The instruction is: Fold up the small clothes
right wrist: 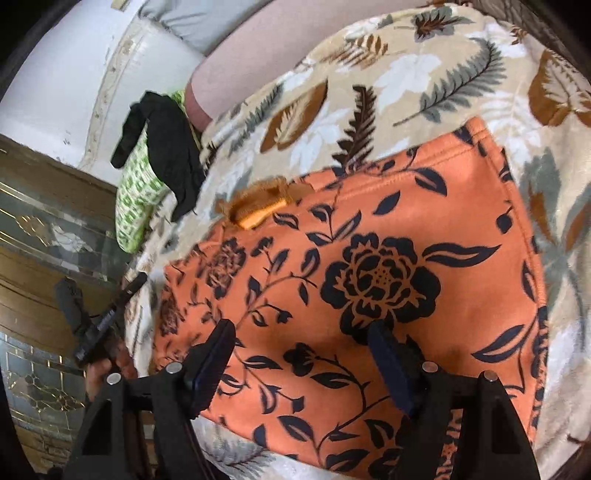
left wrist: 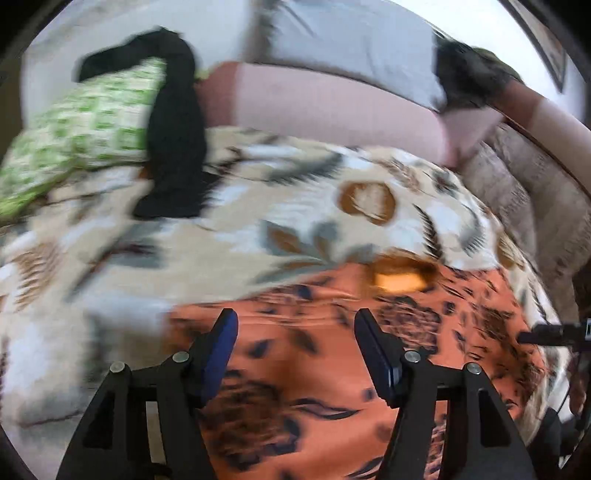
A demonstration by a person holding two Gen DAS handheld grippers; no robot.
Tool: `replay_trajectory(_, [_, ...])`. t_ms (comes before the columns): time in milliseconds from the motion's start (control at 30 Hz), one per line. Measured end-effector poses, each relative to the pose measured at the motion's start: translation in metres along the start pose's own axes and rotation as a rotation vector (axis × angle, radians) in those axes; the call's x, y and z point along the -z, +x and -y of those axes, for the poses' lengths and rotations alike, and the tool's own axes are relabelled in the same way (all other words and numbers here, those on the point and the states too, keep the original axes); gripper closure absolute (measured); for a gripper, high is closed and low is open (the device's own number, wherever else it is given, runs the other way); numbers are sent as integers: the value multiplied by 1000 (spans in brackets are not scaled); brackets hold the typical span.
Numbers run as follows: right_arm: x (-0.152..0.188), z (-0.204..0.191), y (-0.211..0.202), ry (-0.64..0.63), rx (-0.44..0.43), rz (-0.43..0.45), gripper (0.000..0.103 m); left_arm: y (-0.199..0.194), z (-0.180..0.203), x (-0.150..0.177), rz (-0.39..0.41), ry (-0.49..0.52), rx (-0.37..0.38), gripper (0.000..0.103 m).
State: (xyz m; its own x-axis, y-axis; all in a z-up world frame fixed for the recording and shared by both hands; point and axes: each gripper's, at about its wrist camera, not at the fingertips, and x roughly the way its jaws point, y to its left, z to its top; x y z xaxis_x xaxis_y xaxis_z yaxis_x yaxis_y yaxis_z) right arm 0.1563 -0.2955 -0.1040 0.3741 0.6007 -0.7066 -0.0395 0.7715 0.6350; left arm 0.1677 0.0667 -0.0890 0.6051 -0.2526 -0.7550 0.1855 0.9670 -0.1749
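Note:
An orange garment with a dark flower print (right wrist: 388,266) lies flat on a leaf-patterned blanket (right wrist: 424,74). A yellow label (right wrist: 258,218) shows at its neck end. My right gripper (right wrist: 301,328) is open and empty, just above the garment's near part. In the left wrist view the same garment (left wrist: 332,354) lies under my left gripper (left wrist: 295,319), which is open and empty. The label (left wrist: 400,280) shows at the far edge. The other gripper's tip (left wrist: 546,334) shows at the right, and the left gripper shows at the left of the right wrist view (right wrist: 92,325).
A black garment (left wrist: 173,136) lies draped over a green-checked cushion (left wrist: 81,129) at the blanket's far left; both show in the right wrist view too, black garment (right wrist: 166,155) and cushion (right wrist: 136,195). A pink sheet (left wrist: 332,110) and grey pillow (left wrist: 351,33) lie beyond. A patterned floor (right wrist: 44,229) lies left.

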Motion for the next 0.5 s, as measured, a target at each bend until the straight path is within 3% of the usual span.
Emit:
replay_trajectory(67, [1,1,-7,15,-12,23,26,25,2,1,-45,-3,-72,37])
replay_trajectory(133, [1,6,-8,29,-16,26,26,55,-20,9,-122,-70,-223,39])
replay_trajectory(233, [-2,23,-4,61,30,9,26,55,-33,13,-92,-93,-218,39])
replay_trajectory(333, [-3,39,-11,124,33,34,26,51,-25,10,-82,-18,-295,38])
replay_trajectory(500, [6,39,-14,106,9,31,26,49,-50,12,-77,-150,-253,35])
